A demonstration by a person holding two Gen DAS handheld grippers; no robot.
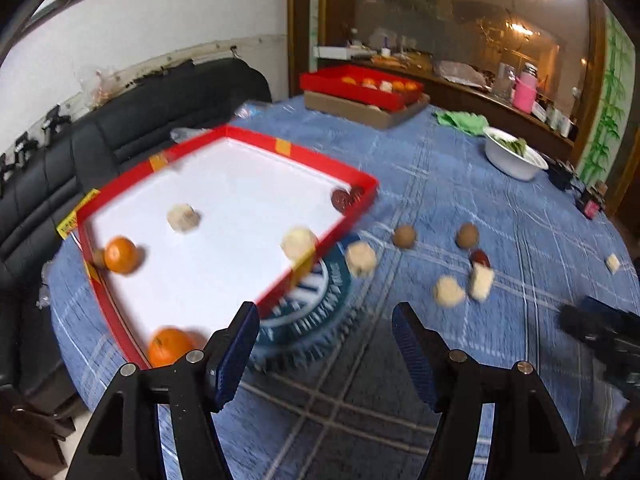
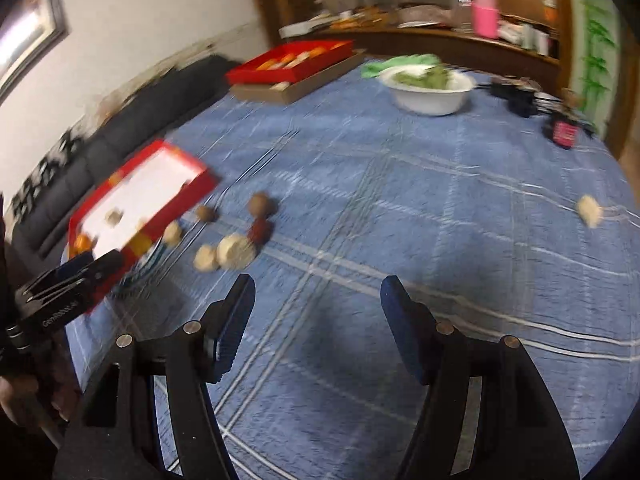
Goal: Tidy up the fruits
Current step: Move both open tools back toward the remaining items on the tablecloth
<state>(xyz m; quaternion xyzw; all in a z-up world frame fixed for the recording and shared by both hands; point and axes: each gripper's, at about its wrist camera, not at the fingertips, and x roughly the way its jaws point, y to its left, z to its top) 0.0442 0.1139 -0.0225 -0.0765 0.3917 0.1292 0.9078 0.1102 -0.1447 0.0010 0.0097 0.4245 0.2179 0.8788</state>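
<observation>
Red-rimmed tray (image 1: 362,184) with a white floor sits on the blue plaid counter (image 1: 460,184), toward the left side. Inside it: two oranges, one at the far-left edge (image 1: 120,255), one at the near corner (image 1: 170,346), plus two pale lumps and a dark fruit in the far-right corner. Loose on the cloth, just right of the tray's right wall: a pale lump (image 1: 361,258) almost touching the rim, two brown round fruits (image 1: 404,236) beyond it, then a dark red fruit (image 1: 479,258) close to two more pale pieces (image 1: 450,291). One stray pale piece (image 2: 589,210) lies well apart, far right. Left tool (image 1: 324,344) hangs above the cloth, jaws wide apart, nothing between them. Right tool (image 2: 318,320) likewise spread and empty, over bare cloth. Both views smeared by motion. Key relation: the loose cluster lies ahead and slightly right of the left tool, ahead and left of the right tool; the left looks nearer to the lump by the rim, the right nearer to the stray. The lumps look roundish, no clear long axis. My guess: several pieces remain to go into the tray. White bowl (image 2: 430,88) of greens and a second red box (image 1: 360,88) stand at the far side.
</observation>
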